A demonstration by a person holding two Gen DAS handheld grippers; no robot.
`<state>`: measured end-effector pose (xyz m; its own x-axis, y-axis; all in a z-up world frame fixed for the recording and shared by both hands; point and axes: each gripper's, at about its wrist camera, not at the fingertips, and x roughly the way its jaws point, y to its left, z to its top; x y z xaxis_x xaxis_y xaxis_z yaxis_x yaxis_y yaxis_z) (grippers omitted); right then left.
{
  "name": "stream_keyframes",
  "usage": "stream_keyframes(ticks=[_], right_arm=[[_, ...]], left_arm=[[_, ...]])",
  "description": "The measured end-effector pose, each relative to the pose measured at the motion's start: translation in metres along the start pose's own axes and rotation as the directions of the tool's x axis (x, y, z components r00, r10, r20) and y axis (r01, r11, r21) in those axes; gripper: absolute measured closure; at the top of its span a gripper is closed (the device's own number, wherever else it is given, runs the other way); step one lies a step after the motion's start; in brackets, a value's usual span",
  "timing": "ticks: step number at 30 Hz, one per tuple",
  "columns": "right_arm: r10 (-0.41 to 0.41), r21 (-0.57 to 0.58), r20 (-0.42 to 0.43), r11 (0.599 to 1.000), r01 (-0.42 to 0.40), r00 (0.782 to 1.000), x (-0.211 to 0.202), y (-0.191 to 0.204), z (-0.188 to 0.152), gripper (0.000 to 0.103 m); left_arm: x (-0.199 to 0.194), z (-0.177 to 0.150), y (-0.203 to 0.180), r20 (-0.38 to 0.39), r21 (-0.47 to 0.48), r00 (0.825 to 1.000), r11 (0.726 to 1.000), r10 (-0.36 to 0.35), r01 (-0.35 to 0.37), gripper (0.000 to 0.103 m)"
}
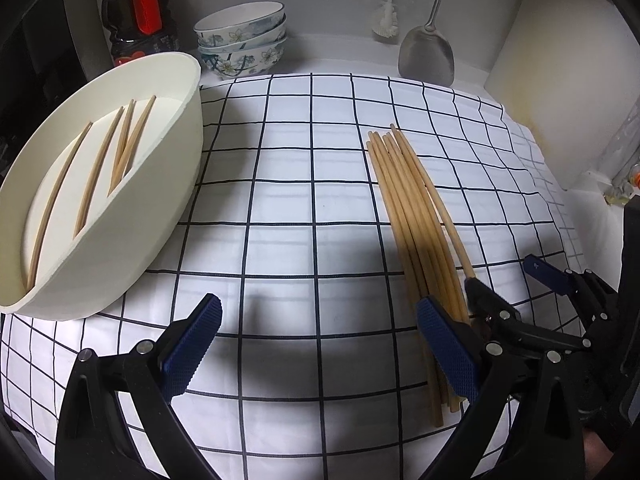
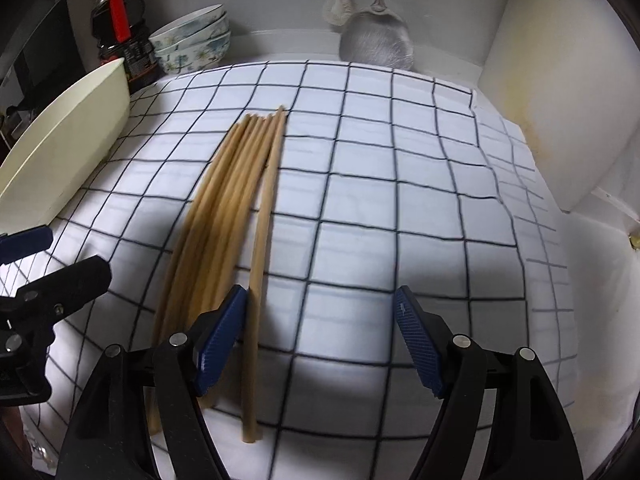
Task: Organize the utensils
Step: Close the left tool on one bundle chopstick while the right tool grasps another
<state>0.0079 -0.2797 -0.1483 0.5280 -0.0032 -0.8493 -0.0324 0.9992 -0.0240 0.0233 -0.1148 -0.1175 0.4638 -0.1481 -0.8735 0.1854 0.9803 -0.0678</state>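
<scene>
Left claw: spread, empty.
Right claw: spread, one chopstick just inside its left pad.
Chopstick pile: on tabletop cloth.
Tray: at 9 o'clock, holding chopsticks.

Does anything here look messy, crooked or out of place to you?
Only slightly. In the white tub, the chopsticks lie at mixed angles, two crossing in a V. On the checked cloth, one chopstick has strayed from the bundle, beside the right claw. Nothing looks spilled or broken.
</scene>
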Motion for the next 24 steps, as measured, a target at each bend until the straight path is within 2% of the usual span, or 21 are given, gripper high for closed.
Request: stream_keyframes(ticks=[7,16,24], right_arm=[[-0.02,0.042,0.01,0.999,0.02,1.0,0.004,-0.029,0.003,0.031],[-0.031,0.06,0.016,0.998,0.03,0.999,0.004,-0.044,0.002,0.031],[-0.028,0.066,0.023,0.997,0.026,0.999,0.005,-0.044,0.002,0.031]], left_arm=[[0.008,0.002,-0.013,0.005,0.008,1.0,1.0,-0.004,0.004,0.007],[0.023,0.005,-0.03,-0.003,0.017,1.0,1.0,-0.014,0.014,0.007],[0.03,0.002,-0.014,-0.004,-0.014,1.0,1.0,0.02,-0.02,0.006]])
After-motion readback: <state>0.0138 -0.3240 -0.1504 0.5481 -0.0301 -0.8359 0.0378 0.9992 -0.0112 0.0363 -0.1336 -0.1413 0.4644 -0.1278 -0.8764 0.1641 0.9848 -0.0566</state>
